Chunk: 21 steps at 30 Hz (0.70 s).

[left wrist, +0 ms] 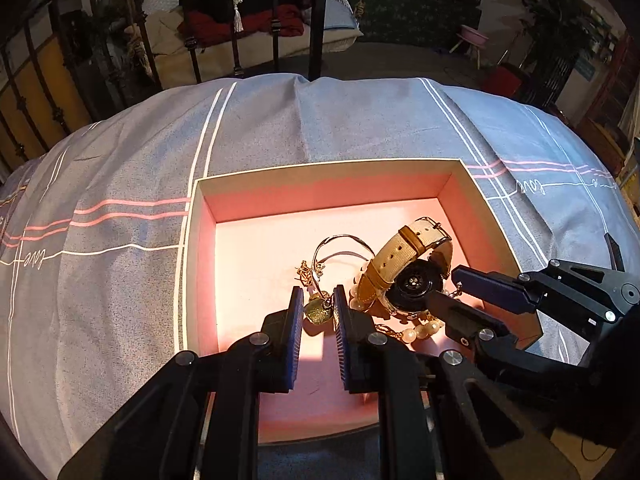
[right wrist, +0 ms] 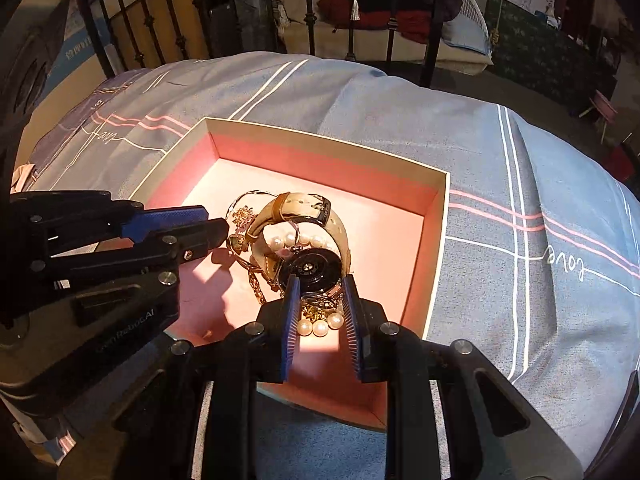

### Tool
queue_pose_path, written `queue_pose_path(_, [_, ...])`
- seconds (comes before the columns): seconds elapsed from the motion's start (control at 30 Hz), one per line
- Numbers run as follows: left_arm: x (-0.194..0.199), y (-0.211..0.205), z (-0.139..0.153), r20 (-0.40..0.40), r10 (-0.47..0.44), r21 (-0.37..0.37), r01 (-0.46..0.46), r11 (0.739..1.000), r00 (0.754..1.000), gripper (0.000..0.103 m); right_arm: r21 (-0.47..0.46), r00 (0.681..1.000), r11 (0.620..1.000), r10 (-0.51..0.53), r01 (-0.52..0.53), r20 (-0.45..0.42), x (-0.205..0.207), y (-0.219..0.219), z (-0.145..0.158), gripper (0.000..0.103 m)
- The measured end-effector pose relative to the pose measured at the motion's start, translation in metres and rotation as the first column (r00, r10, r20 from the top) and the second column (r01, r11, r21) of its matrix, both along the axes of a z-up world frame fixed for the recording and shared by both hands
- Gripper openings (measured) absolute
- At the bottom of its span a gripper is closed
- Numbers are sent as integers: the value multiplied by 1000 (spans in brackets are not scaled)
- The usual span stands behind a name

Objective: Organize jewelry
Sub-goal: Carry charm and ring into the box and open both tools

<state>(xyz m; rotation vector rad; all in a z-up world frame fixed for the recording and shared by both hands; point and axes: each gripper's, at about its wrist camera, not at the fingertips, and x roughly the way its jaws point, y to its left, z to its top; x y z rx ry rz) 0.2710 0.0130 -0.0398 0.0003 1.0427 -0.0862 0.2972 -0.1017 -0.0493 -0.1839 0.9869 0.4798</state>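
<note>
Here the jewelry lies heaped in a pink-lined box (left wrist: 320, 184) resting on a grey-blue bedspread (left wrist: 120, 168) with white and pink stripes. A watch (left wrist: 412, 272) with a cream strap stands on edge, its dark back toward both cameras; a silver bangle (left wrist: 340, 246) lies just beside it, and a pearl strand (right wrist: 320, 326) and a gold chain (right wrist: 256, 284) are tangled under it. A greenish pendant (left wrist: 319, 310) lies between the pads of the left gripper (left wrist: 316, 300), whose jaws stand slightly apart; whether they pinch it I cannot tell. The right gripper (right wrist: 320, 296) hangs over the pearls at the watch's lower edge, jaws narrowly apart, and a grip cannot be made out. Dark iron railings (left wrist: 276, 20) stand beyond the bed.
</note>
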Motion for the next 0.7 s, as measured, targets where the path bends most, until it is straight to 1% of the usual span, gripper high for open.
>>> queue_pose_path(0.2, [4,-3,-8,-10,5,8,-4,1000,1000,15,20,1000,1000,0,0,2,-1,-1,-3,23])
queue_pose_path(0.53, [3,-4,-8,-1,8,22,-8,1000,1000,15,33,1000,999,0,0,14,-6,-4,0,23])
queue_pose_path(0.7, [3,-1,-9,-5,27,24,-27,999,1000,28,39,1000,999,0,-1,21,-11,-6,2,23])
